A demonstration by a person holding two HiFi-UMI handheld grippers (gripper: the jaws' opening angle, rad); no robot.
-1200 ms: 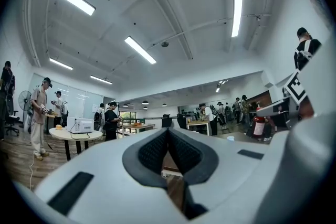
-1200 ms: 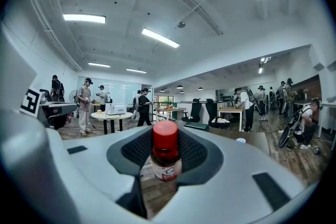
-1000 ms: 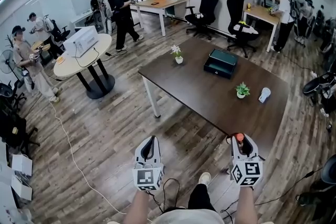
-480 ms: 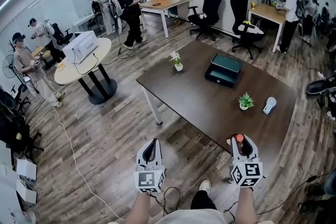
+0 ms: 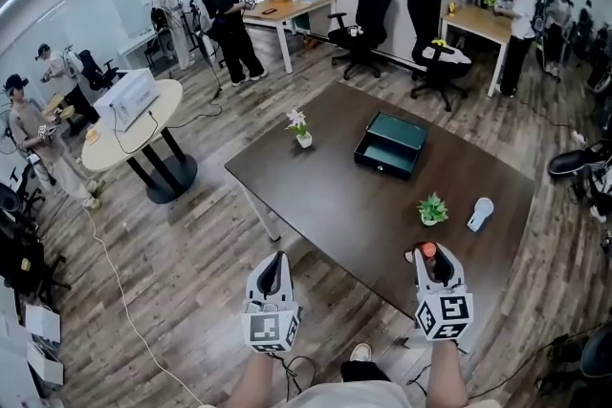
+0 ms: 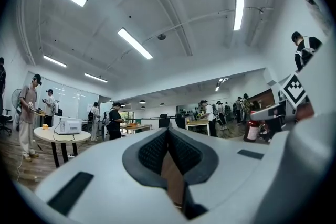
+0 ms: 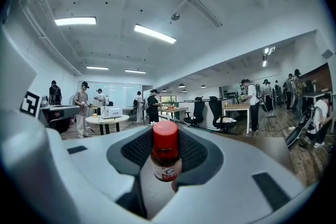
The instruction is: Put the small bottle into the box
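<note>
By the counter [image 5: 325,205] edge, my right tongs [image 5: 432,255] clasped the small bottle [image 7: 166,157]; left tongs [image 5: 272,268] were clenched, empty. Reaching the box [image 5: 391,144] at eleven o'clock risked clipping the plant [image 5: 432,208].

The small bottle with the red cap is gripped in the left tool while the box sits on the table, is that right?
Not quite: the small bottle is gripped in the right tool, as the right gripper view shows. The box does sit on the table.
</note>
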